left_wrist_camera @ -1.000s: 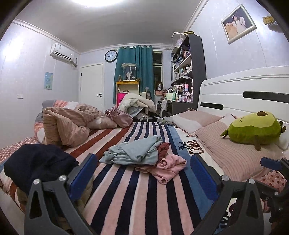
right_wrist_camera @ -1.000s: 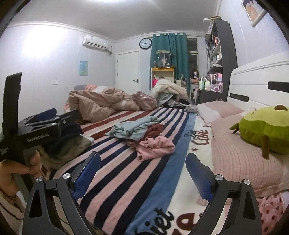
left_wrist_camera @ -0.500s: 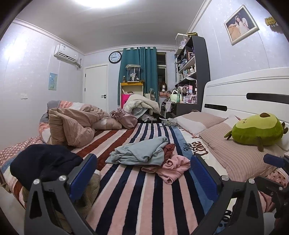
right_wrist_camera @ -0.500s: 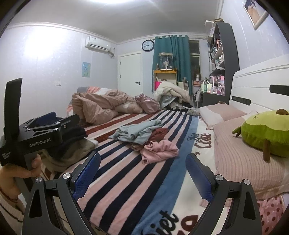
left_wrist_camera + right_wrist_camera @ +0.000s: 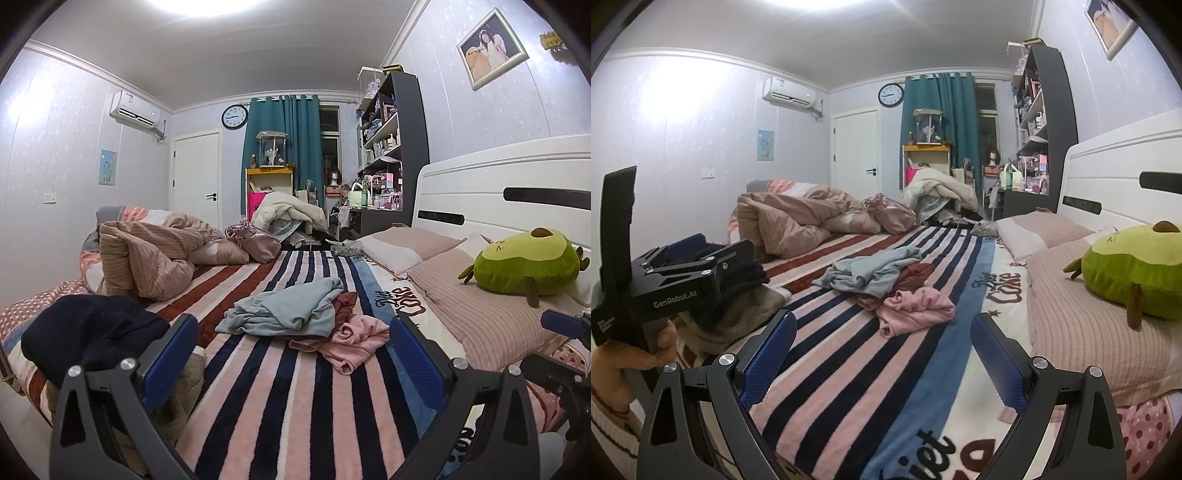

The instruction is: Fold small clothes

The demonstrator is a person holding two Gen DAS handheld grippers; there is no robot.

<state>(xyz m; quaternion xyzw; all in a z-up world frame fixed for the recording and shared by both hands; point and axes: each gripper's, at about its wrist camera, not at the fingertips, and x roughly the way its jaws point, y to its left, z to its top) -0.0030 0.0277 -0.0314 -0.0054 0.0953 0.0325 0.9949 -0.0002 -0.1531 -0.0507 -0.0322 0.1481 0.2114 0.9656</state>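
A heap of small clothes lies mid-bed on the striped blanket (image 5: 280,398): a light blue garment (image 5: 284,306) on top, a dark red one (image 5: 345,304) under it, a pink one (image 5: 351,341) nearest me. The same heap shows in the right wrist view: light blue garment (image 5: 871,271), dark red garment (image 5: 916,275), pink garment (image 5: 912,308). My left gripper (image 5: 291,354) hangs open short of the heap, holding nothing. My right gripper (image 5: 882,352) is open too, nothing between its fingers. The left gripper's body (image 5: 665,284) shows in a hand at the left.
A dark navy garment (image 5: 92,336) on a beige one lies at the bed's left edge. A crumpled pink duvet (image 5: 147,258) fills the far left. Pillows (image 5: 480,306) and a green avocado plush (image 5: 524,264) lie by the white headboard (image 5: 498,192) on the right.
Both grippers have drifted slightly, so the room sits a little lower and more to the right in each view. The clothes have not moved. Both stay open.
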